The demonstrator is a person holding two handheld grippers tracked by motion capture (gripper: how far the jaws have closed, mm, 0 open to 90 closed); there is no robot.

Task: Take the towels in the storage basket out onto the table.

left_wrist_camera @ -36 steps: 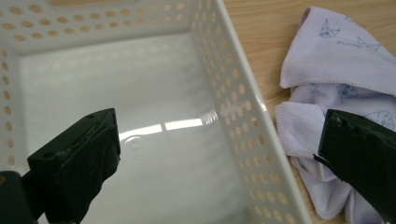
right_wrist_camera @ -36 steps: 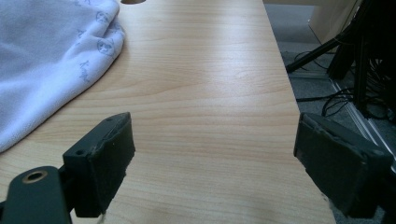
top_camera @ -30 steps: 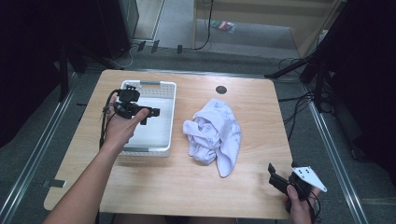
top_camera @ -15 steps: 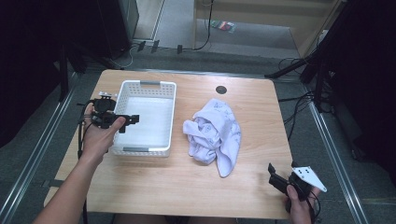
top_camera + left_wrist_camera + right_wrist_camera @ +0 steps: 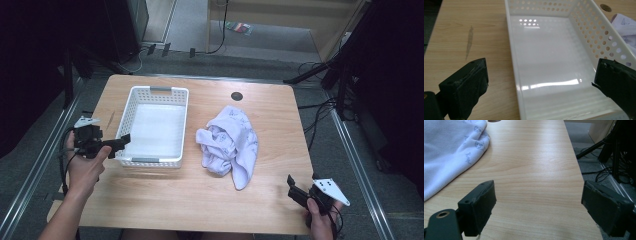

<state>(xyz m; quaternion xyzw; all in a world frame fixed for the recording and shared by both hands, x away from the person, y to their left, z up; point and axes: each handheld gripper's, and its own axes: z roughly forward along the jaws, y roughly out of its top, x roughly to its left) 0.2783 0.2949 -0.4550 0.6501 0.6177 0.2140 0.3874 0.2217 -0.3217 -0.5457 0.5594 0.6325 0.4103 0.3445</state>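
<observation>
An empty white perforated basket (image 5: 126, 119) stands on the left half of the wooden table (image 5: 280, 125). A crumpled pale lilac cloth (image 5: 230, 142) lies to its right, near the middle. My left gripper (image 5: 119, 143) hovers at the basket's near left corner, open and holding nothing. In the left gripper view its jaws (image 5: 540, 83) stand wide apart, looking along the basket's rim (image 5: 510, 50) and bare floor, with the cloth (image 5: 626, 25) beyond the right wall. My right gripper (image 5: 295, 191) is open at the near right corner; in its own view the gripper (image 5: 544, 210) faces bare wood, with the cloth (image 5: 446, 150) far left.
A round dark cable hole (image 5: 236, 96) sits at the table's far edge. The table's right edge (image 5: 576, 170) drops to a floor with cables and stand legs (image 5: 320, 75). Metal rails run along both sides of the table.
My left gripper has drawn back from above the basket, moving left and toward the person, to the basket's near left corner. The right gripper, cloth and basket have stayed put.
</observation>
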